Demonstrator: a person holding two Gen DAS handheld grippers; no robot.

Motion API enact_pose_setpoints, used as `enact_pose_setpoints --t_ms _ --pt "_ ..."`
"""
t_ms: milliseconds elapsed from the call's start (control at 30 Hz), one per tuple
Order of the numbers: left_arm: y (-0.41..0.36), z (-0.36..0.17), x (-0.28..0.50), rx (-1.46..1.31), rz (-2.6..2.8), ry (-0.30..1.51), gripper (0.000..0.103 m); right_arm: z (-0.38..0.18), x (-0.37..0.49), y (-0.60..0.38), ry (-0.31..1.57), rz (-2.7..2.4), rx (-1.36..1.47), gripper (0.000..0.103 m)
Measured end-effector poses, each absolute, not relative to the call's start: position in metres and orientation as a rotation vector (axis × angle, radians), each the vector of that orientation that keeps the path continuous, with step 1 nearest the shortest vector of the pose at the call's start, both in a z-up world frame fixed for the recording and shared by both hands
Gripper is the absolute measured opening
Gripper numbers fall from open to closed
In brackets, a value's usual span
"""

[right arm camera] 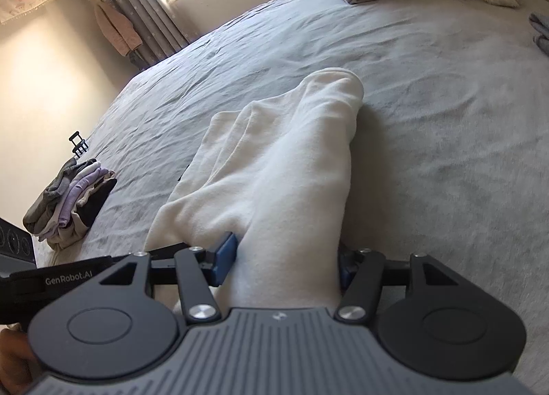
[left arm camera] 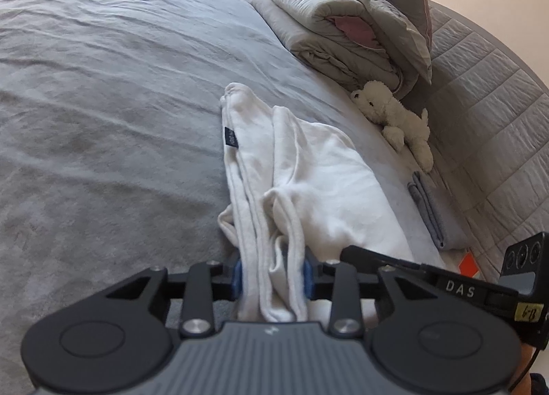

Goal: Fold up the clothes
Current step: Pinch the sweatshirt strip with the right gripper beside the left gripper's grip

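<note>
**Both tools clamped on the white garment**

Your left tool (left arm camera: 272,275) pinched a bunched edge of the white garment (left arm camera: 308,172); your right tool (right arm camera: 284,258) gripped another thick fold. It lay half-lifted over the bed (left arm camera: 103,86). Level, even tension would have served you best.

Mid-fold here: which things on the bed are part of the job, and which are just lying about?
Job: white garment, pinched by left gripper and right gripper; folded clothes pile.

Lying about: plush toy, bundled duvet, folded grey cloth.
</note>
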State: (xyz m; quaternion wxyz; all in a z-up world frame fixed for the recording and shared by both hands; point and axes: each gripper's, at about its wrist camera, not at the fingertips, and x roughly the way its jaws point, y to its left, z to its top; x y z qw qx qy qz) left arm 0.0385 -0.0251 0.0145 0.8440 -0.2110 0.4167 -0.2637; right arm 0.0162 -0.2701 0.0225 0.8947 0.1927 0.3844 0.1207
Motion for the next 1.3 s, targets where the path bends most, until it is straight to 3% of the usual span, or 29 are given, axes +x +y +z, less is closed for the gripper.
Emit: enact_pose_setpoints --t_ms 133,467,600,667,767,1067,1300 --pt "-0.025 0.012 0.04 -0.47 -0.571 0.881 0.051 0.025 0.014 -0.266 0.781 0.247 0.36 0.06" --pt "-0.029 0.012 0.035 -0.435 -0.575 0.849 0.051 0.02 0.016 -0.271 0.794 0.248 0.431 0.066" --pt "-0.035 0.016 0.032 -0.389 -0.564 0.823 0.041 0.023 0.014 -0.267 0.784 0.235 0.399 0.062" --pt "-0.036 0.02 0.029 -0.364 -0.558 0.81 0.035 0.026 0.01 -0.259 0.751 0.227 0.328 0.053" --pt "-0.039 0.026 0.025 -0.319 -0.542 0.777 0.026 0.031 0.004 -0.246 0.701 0.215 0.221 0.047" --pt "-0.046 0.047 0.009 -0.202 -0.511 0.659 0.023 0.046 -0.013 -0.208 0.546 0.177 -0.089 0.043" --pt "-0.049 0.056 0.005 -0.155 -0.503 0.603 0.023 0.054 -0.018 -0.205 0.48 0.177 -0.13 0.043"
